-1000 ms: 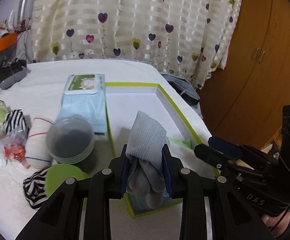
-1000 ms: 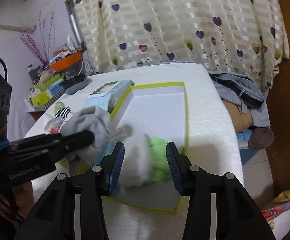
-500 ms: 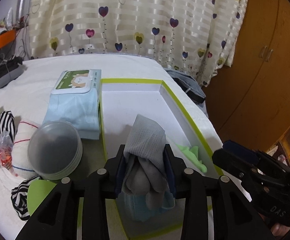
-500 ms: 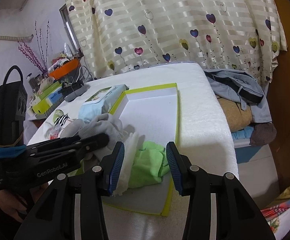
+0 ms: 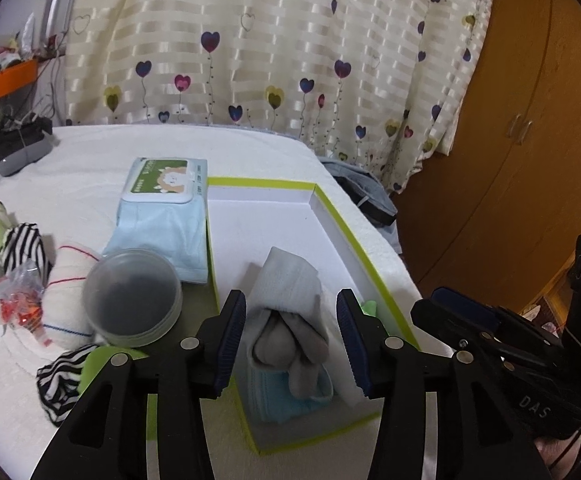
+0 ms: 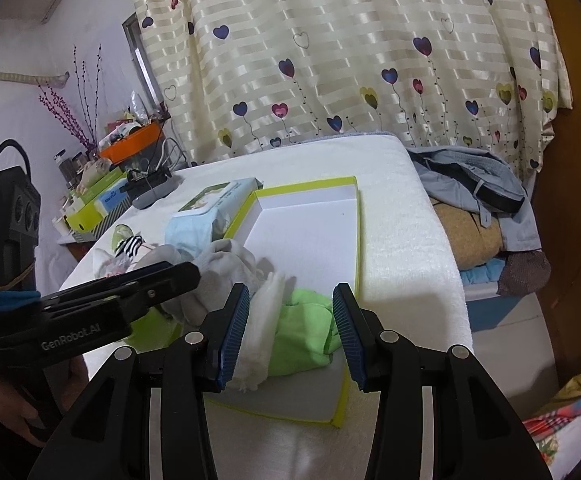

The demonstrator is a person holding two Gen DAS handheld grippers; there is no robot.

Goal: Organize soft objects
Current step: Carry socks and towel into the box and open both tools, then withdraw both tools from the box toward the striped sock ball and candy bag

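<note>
Socks and cloths are what's getting sorted, and most of them are landing in the green-edged box (image 5: 354, 236) sitting on the white-covered bed (image 5: 90, 168), biggest thing in the scene, low walls, so soft stuff can just be dropped in from above

Grey sock bundle (image 5: 286, 300) is inside the box near the front, lying on top of a folded blue cloth (image 5: 290, 400), probably stacked there to keep the near end packed and the far end free. Left tongs (image 5: 292, 338) are spread wide on either side of it, pads not touching it, so it looks let go and resting on its own

Right next to it, in the right wrist view, a white cloth (image 6: 262, 320) and a green cloth (image 6: 306, 332) lie side by side in the same near end of the box. Right tongs (image 6: 288, 336) hang over them, wide apart, gripping nothing, maybe lined up to tidy or press them flat

Left of the box, outside it: a wet wipes pack (image 5: 162, 208) right against the box wall, a round lidded tub (image 5: 132, 296), then the leftovers, a white sock with a red and a blue stripe (image 5: 66, 300) and a striped black-and-white sock (image 5: 24, 248), bunched together, likely waiting their turn
</note>
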